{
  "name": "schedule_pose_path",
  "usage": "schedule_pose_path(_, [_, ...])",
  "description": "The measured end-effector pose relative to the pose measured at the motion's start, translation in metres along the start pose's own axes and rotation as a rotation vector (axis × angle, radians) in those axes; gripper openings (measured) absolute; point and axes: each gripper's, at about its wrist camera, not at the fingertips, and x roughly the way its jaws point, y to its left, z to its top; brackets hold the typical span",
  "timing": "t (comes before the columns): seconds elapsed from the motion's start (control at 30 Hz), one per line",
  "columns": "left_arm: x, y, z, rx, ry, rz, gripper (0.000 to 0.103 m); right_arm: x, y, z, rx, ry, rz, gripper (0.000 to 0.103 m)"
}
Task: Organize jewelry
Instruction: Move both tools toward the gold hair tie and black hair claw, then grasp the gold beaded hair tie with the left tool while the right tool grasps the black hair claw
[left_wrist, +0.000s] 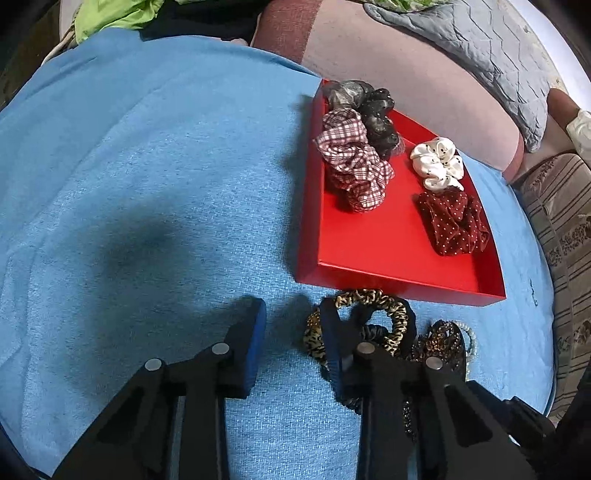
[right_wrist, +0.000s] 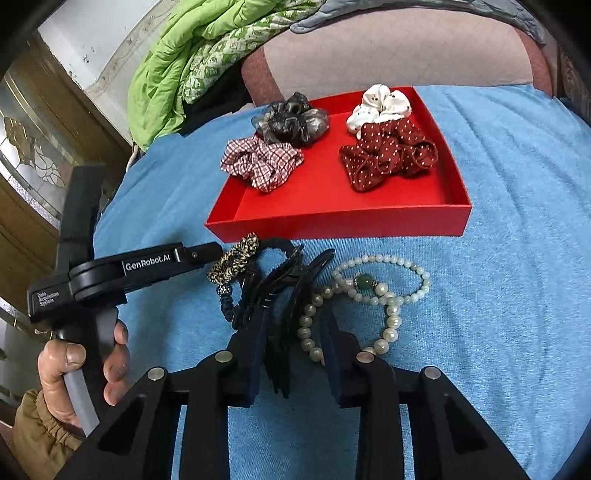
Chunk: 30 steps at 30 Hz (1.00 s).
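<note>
Presently, L gripper (left_wrist: 291, 325) is seen with jaws parted and nothing between them; only bare blue cloth (left_wrist: 129, 184) lies in the gap. Its right finger rests against or just over the leopard-print scrunchie (left_wrist: 369, 299), so that item lies to the right of the gap, not inside it.

R gripper (right_wrist: 291, 354) is likewise spread wide, nothing clamped. A dark hair clip (right_wrist: 280, 295) reaches into the gap from ahead, long axis running roughly along the fingers. The pearl bracelet (right_wrist: 384, 291) lies just right of the clip, its near loop touching or passing under the right finger; contact cannot be confirmed, view foreshortened.

Loose pile sits on the cloth just short of the red tray (right_wrist: 332, 218), near its front wall. Inside the tray: plaid scrunchie (right_wrist: 262, 162), sheer grey scrunchie (right_wrist: 291, 122), white scrunchie (right_wrist: 380, 105), dotted maroon scrunchie (right_wrist: 388, 155).

Judgement: R gripper is better placed for clip and bracelet, being already astride the clip; a straight close should do. L gripper would need a small shift rightward to straddle the leopard scrunchie. Tray lies directly ahead of both.
</note>
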Motion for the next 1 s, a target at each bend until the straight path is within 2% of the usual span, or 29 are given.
schedule_pose_path(0.03, [0.0,-0.002,-0.001,0.008,0.0,-0.011,0.017,0.002,0.001,0.0,-0.001,0.003,-0.002,0.026])
schedule_pose_path(0.07, [0.0,-0.005,-0.002,0.014,0.002,-0.022,0.002,0.003,0.001,-0.001,-0.002,0.006,-0.003,0.019])
schedule_pose_path(0.1, [-0.001,-0.009,-0.002,0.026,0.003,-0.017,0.0,0.004,0.001,-0.002,-0.003,0.011,-0.003,0.015])
schedule_pose_path(0.17, [-0.004,-0.016,-0.003,0.057,-0.002,0.001,0.0,0.005,0.001,-0.003,0.0,0.019,0.004,0.007])
schedule_pose_path(0.23, [-0.007,-0.02,-0.004,0.067,-0.007,-0.001,0.0,0.005,0.0,-0.004,0.004,0.019,0.01,0.006])
schedule_pose_path(0.5, [-0.032,-0.021,-0.007,0.061,-0.045,-0.035,0.0,-0.012,0.007,-0.004,-0.021,-0.013,0.021,0.005])
schedule_pose_path(0.63, [-0.032,-0.014,-0.006,0.066,-0.055,-0.024,0.0,-0.021,0.008,-0.005,-0.02,-0.027,0.027,0.005])
schedule_pose_path(0.67, [-0.03,-0.012,-0.006,0.06,-0.051,-0.027,0.003,-0.023,0.008,-0.006,-0.021,-0.028,0.025,0.005])
schedule_pose_path(0.73, [-0.023,-0.005,-0.007,0.035,-0.039,-0.026,0.026,-0.026,0.007,-0.008,-0.019,-0.028,0.02,0.005])
schedule_pose_path(0.77, [-0.022,-0.001,-0.007,0.023,-0.046,-0.019,0.05,-0.026,0.005,-0.01,-0.017,-0.027,0.019,0.005])
schedule_pose_path(0.8, [-0.021,0.003,-0.008,0.008,-0.065,-0.008,0.057,-0.026,0.003,-0.011,-0.014,-0.024,0.016,0.005])
schedule_pose_path(0.9, [-0.011,0.009,-0.004,-0.013,-0.055,-0.021,0.057,-0.023,-0.001,-0.013,-0.008,-0.009,0.012,0.008])
schedule_pose_path(1.0, [0.003,0.007,-0.003,0.018,-0.033,0.003,0.057,-0.022,-0.001,-0.014,-0.009,-0.009,0.012,0.009])
